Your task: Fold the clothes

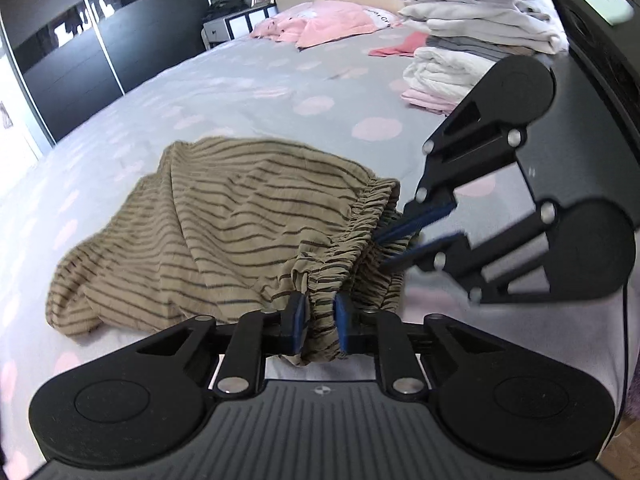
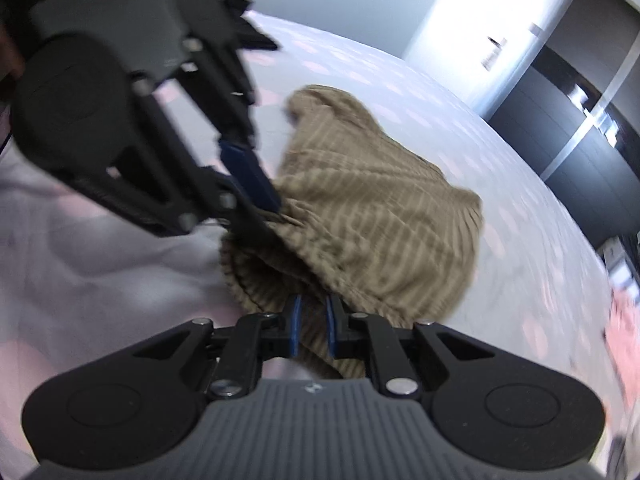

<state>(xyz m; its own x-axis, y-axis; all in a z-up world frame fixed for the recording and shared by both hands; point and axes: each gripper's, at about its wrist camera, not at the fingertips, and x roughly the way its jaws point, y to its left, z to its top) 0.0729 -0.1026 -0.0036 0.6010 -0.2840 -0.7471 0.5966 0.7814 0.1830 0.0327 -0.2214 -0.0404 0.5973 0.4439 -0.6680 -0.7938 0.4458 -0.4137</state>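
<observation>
Low in the left wrist view, the left gripper pinches the gathered waistband of the tan striped cloth garment on the dotted grey bedsheet. At right, the right gripper probably pinches it too. Pull both ends apart evenly to flatten it.

Bed w/ grey cover, pink dots, fills mid frame. Striped tan garment lies crumpled at centre. Upper right: stack of folded clothes, mostly white. Top centre: pink pillows; small pink item beside the stack.
</observation>
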